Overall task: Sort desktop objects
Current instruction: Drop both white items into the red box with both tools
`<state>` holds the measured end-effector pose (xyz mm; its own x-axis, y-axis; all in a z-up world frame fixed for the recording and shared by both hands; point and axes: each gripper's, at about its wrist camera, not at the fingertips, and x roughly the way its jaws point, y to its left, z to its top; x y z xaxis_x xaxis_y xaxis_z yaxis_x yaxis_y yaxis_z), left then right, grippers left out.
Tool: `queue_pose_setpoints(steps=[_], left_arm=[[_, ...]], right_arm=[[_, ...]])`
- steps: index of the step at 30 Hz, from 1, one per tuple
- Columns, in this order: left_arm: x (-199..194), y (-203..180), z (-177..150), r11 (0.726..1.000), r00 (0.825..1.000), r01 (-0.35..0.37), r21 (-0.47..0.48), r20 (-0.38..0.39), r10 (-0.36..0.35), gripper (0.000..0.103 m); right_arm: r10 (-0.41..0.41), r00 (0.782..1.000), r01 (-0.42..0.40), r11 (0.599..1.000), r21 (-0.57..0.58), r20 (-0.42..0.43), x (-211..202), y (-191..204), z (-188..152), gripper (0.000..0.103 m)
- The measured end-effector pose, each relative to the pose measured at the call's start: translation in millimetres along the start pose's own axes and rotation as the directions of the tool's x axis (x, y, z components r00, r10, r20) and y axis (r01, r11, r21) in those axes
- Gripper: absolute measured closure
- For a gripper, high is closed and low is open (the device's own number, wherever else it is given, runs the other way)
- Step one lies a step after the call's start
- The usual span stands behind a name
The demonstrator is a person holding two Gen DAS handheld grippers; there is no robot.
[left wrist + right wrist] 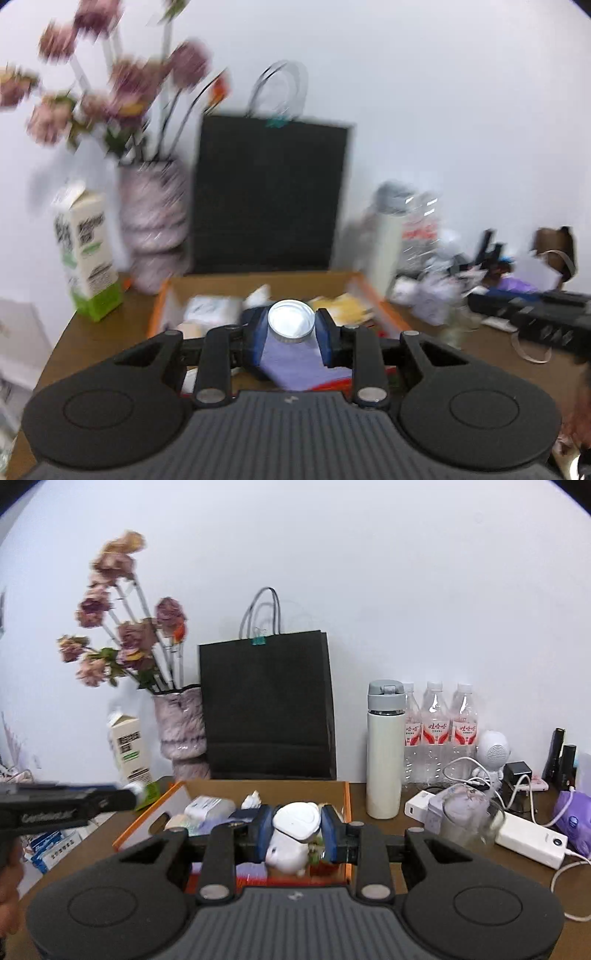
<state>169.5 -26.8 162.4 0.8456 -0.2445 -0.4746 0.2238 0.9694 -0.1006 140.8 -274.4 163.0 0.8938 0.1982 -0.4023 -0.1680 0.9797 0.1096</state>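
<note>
We had the left gripper (291,332) clamped on a silver-lidded tin (291,320) and the right gripper (296,830) clamped on a white figurine (293,834), both over the orange-edged box (346,797), whose red-labelled water bottles (436,727) only the right wrist view showed sharply.

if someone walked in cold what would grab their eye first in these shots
Probably the two grippers, each shut on something over the cardboard box: the left gripper holds a round silver lid, the right gripper a white figurine. Behind the box a tall black paper bag stands against the wall, with a vase of faded pink flowers to its left.
</note>
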Motion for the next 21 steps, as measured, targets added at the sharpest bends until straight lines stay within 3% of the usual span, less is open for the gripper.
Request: queue_pose_setpoints(steps=[5,8,9,10,11,17,21], left_arm=[[61,51,-3,0.991,0.979,-0.112,-0.076,-0.181,0.096,0.074],[81,63,-11,0.989,0.969,-0.106,-0.103,-0.235,0.080,0.074],[86,65,-12,0.987,0.966,-0.118,-0.110,-0.244,0.088,0.068],[89,69,-13,0.985,0.966,-0.127,-0.120,-0.239,0.095,0.060],[89,71,-13,0.983,0.968,-0.133,-0.128,-0.230,0.101,0.046],[69,75,-7,0.983,0.979,-0.120,-0.140,-0.178,0.095,0.044],[48,71,-10,0.986,0.986,-0.090,-0.139,-0.152,0.068,0.034]], right_arm=[[0.004,0.985,0.008,0.998,0.070,-0.172,80,-10,5,0.076],[-0.002,0.969,0.019,0.997,0.069,-0.246,116,-8,-7,0.075],[-0.014,0.963,0.033,0.997,0.067,-0.269,125,-7,-10,0.072],[-0.035,0.958,0.055,0.997,0.063,-0.284,130,-5,-13,0.062],[-0.057,0.954,0.077,0.995,0.057,-0.293,133,-4,-14,0.057],[-0.057,0.974,0.072,0.996,0.058,-0.217,109,-3,-3,0.040],[-0.047,0.979,0.061,0.996,0.067,-0.196,87,0,-2,0.034]])
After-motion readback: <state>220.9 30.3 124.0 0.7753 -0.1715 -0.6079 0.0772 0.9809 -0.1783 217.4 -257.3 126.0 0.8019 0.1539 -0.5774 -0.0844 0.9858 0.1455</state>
